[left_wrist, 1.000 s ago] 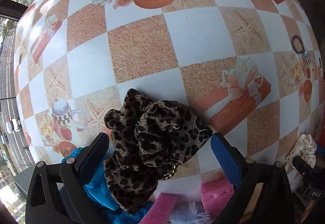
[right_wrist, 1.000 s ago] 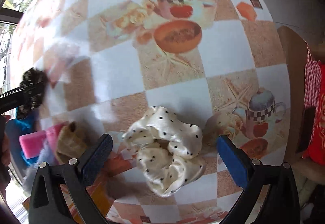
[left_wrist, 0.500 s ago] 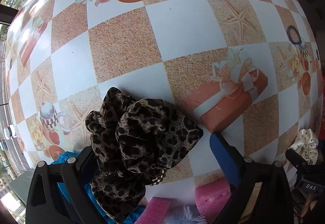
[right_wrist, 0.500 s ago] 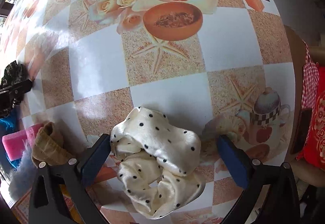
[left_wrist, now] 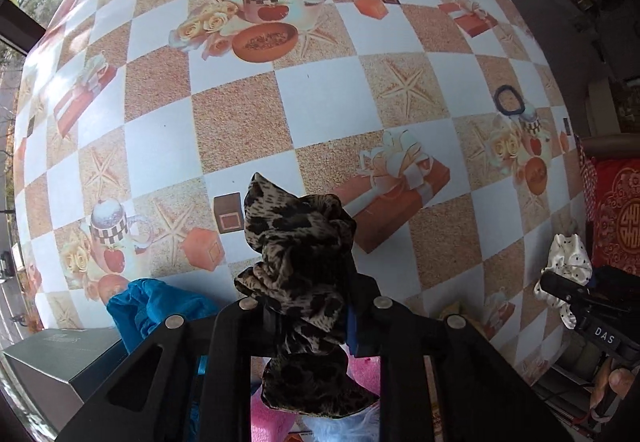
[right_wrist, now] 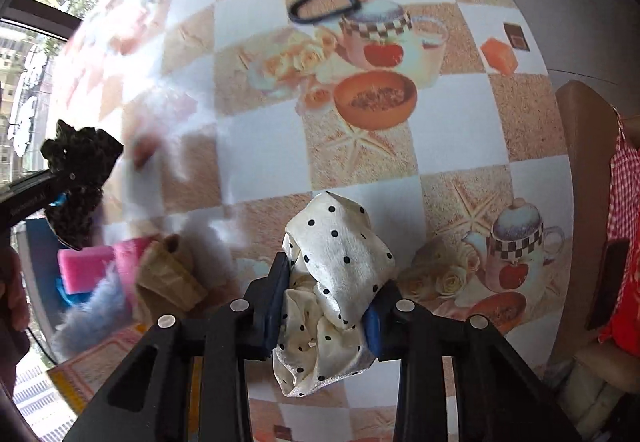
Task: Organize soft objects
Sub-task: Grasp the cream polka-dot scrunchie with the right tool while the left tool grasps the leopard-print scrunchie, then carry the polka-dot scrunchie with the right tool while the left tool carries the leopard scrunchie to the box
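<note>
In the left wrist view my left gripper [left_wrist: 310, 316] points down, its jaws closing tight on a leopard-print scrunchie [left_wrist: 296, 242] that is lifted off the checked tablecloth [left_wrist: 240, 121]. In the right wrist view my right gripper [right_wrist: 326, 300] has its jaws closing on a white polka-dot scrunchie [right_wrist: 336, 242], the blue pads pressing into it, also clear of the cloth. Each view catches the other pair at its edge: the white scrunchie [left_wrist: 568, 256] at right, the leopard scrunchie [right_wrist: 80, 153] at left.
A black hair tie [right_wrist: 324, 3] lies far out on the table. Near the front edge sit a blue cloth [left_wrist: 160, 306], a pink sponge [right_wrist: 84, 266], a tan fabric piece [right_wrist: 172, 276] and a pale fluffy item [right_wrist: 92, 316]. A grey box [left_wrist: 60, 362] and a red-cushioned chair [left_wrist: 616, 217] flank the table.
Both grippers went from wide open around their scrunchies to shut on them. Both then rose, lifting the scrunchies off the tablecloth, so more of the table shows.
</note>
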Action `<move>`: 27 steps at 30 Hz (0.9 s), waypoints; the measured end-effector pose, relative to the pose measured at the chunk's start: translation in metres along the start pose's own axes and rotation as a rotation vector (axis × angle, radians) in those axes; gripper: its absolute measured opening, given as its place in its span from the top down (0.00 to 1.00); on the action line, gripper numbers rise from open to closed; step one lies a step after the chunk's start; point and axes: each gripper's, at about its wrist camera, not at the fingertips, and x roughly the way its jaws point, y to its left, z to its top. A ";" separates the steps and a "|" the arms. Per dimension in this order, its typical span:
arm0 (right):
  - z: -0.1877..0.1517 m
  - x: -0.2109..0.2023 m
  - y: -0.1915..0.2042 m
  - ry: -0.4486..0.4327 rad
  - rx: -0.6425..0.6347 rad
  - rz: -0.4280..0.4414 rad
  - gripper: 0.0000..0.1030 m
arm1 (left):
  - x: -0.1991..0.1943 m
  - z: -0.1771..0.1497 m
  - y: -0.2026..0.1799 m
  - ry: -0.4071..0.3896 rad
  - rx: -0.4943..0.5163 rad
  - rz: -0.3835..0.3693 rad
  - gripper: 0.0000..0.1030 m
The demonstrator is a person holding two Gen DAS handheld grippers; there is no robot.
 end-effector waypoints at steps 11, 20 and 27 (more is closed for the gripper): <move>-0.002 -0.060 0.046 -0.079 -0.071 0.098 0.66 | -0.060 -0.031 0.025 -0.077 -0.027 -0.038 0.77; -0.024 -0.087 0.074 -0.108 -0.148 0.148 0.66 | -0.087 -0.058 0.023 -0.150 -0.034 -0.063 0.77; -0.052 -0.112 0.107 -0.110 -0.241 0.172 0.66 | -0.124 -0.091 0.024 -0.203 -0.013 -0.072 0.77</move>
